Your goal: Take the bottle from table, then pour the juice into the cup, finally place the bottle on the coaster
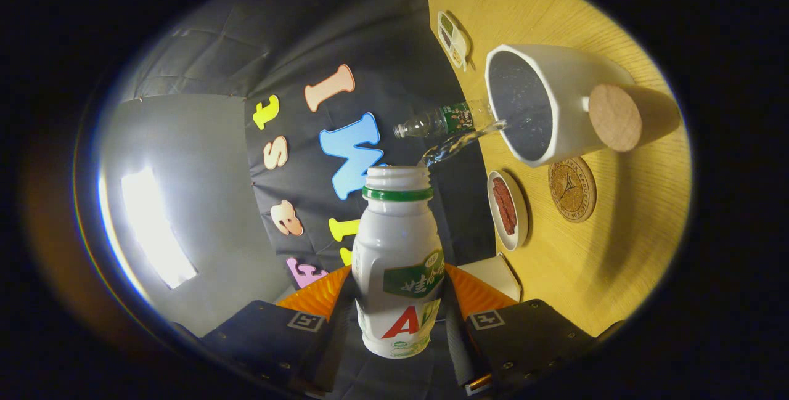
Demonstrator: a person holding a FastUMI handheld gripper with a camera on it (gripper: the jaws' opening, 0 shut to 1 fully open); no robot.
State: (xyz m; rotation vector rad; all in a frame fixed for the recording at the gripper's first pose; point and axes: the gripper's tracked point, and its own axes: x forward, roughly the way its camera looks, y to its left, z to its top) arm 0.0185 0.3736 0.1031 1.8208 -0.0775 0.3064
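A white plastic bottle (pixel 397 252) with a green neck ring and an open mouth sits between my fingers, and my gripper (pixel 397 295) is shut on its body. The whole view is rolled sideways, so the bottle is tipped toward the table. A thin clear stream (pixel 463 139) runs from the bottle's mouth into the white cup (pixel 579 73), which has a round wooden handle (pixel 615 118). The round cork coaster (pixel 572 189) lies on the wooden table (pixel 616 258) right beside the cup, with nothing on it.
A small white dish (pixel 509 209) holding something red lies next to the coaster. A clear plastic water bottle (pixel 441 121) stands behind the cup near the table's edge. A small snack tray (pixel 453 39) lies farther off, and a white box (pixel 496 275) sits close to my fingers.
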